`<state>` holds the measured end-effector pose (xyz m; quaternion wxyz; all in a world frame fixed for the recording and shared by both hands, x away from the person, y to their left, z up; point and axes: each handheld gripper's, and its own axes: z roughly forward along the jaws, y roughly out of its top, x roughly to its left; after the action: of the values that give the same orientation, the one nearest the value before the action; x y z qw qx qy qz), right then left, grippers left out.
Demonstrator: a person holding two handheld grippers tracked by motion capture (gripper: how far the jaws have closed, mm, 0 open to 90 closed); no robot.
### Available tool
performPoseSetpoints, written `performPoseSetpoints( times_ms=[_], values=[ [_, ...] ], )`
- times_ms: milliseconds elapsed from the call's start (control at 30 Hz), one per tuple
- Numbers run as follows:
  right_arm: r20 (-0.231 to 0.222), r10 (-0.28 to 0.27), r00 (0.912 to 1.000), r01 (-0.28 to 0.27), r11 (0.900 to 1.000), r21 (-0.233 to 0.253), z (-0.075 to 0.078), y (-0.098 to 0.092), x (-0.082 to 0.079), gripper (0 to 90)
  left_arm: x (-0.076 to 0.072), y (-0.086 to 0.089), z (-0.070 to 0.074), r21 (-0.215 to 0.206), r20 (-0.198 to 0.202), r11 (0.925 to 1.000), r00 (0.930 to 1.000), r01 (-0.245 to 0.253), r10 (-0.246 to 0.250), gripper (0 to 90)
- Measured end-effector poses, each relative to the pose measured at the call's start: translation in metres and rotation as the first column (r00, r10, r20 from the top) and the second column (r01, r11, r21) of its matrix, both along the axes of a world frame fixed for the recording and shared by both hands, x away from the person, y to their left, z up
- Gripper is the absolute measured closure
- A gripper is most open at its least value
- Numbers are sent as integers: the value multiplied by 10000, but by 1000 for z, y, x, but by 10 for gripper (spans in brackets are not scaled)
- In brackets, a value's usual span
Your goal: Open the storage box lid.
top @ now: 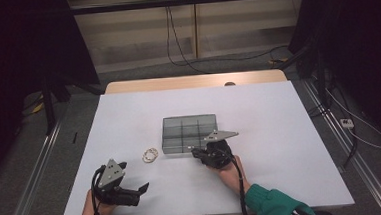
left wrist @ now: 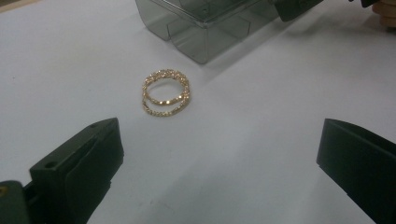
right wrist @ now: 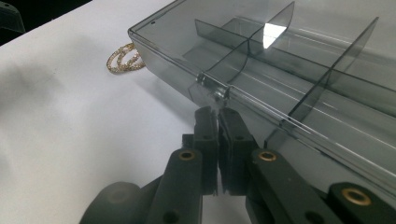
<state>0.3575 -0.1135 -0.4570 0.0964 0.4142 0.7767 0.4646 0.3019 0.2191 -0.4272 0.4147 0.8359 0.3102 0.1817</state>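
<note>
A smoky clear compartment box (top: pixel 189 133) sits mid-table with its lid down. Two gold bangles (top: pixel 150 154) lie stacked just left of it. My left gripper (top: pixel 134 177) rests near the front left edge, open and empty. In the left gripper view its jaws (left wrist: pixel 218 128) stand wide apart, with the bangles (left wrist: pixel 166 92) ahead and the box (left wrist: pixel 205 23) beyond. My right gripper (top: pixel 195 151) is at the box's front wall. In the right gripper view its jaws (right wrist: pixel 217 112) are pressed together on the clear latch tab (right wrist: pixel 215 91) of the box (right wrist: pixel 280 60); the bangles (right wrist: pixel 124 58) lie to the left.
The white table (top: pixel 280 132) has bare surface on all sides of the box. A wooden strip (top: pixel 192 81) runs along its far edge. Cables and dark stands are on the floor beyond.
</note>
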Motion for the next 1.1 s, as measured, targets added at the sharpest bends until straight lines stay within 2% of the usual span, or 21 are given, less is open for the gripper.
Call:
performPoseSetpoints(
  times_ms=[267, 600, 867, 933, 967, 1100],
  values=[
    [34, 51, 10000, -52, 9999, 109, 1, -3, 0, 884, 1, -1, 0, 3, 11, 10000, 10000, 79, -79, 2],
    [375, 119, 9992, -128, 9996, 246, 4, -3, -1, 882, 0, -2, 0, -52, 5, 9999, 9999, 123, -123, 2],
    [401, 107, 9991, -116, 9997, 231, 8, -3, 1, 865, 0, -2, 1, -39, 60, 10000, 10000, 77, -77, 2],
    [397, 127, 9991, -136, 9996, 239, 9, -3, 1, 864, 0, -2, 1, -156, 62, 9999, 10000, 20, -19, 2],
    [390, 127, 9992, -137, 9996, 234, 9, -3, 1, 864, 0, -2, 2, -68, 34, 10000, 10000, 40, -40, 2],
    [540, 95, 9985, -103, 9998, 144, 14, -3, 1, 862, 2, -3, 2, -117, 17, 9999, 10000, 32, -31, 1]
  ],
)
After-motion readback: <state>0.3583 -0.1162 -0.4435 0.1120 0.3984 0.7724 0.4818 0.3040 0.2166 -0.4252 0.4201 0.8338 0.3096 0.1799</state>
